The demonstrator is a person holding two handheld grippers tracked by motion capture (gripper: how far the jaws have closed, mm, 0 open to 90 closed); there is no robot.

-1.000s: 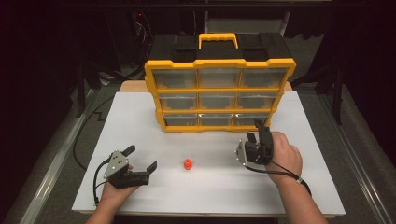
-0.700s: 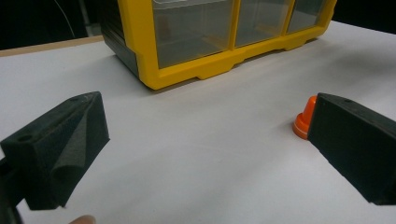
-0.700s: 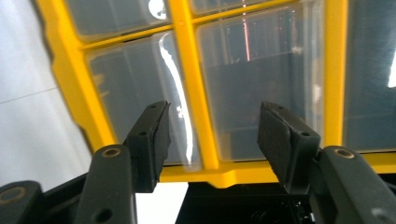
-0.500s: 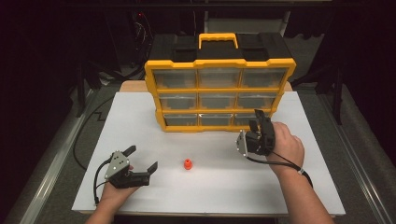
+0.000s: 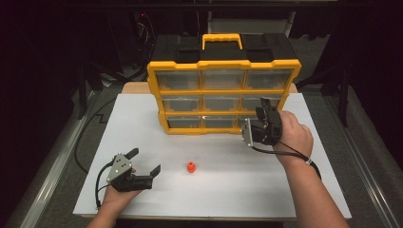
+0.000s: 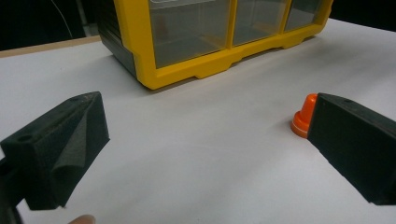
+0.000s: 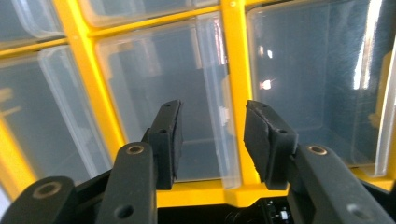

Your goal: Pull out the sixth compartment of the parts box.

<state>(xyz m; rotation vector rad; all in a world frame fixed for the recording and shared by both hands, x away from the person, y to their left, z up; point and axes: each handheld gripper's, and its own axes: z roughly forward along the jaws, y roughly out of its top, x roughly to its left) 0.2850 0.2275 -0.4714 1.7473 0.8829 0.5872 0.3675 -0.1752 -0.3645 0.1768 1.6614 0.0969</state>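
Drawers in the yellow organizer (image 5: 223, 90) are what the right gripper (image 5: 262, 112) is closing on; in its own view the half-spread jaws, which have just been narrowing with nothing between them, sit before the clear drawer (image 7: 163, 98) fronts. My read is that a drawer pull comes next, so the pads should straddle the drawer's lip squarely, then draw straight out while the cabinet stays put. The left gripper (image 5: 145, 161) rests on the table (image 5: 285, 190) with jaws wide apart and empty, the orange cone (image 5: 190, 166) standing just to its right. Compared with a second ago, the right gripper has risen from the table toward the cabinet's bottom right corner; cone and left hand lie unchanged.
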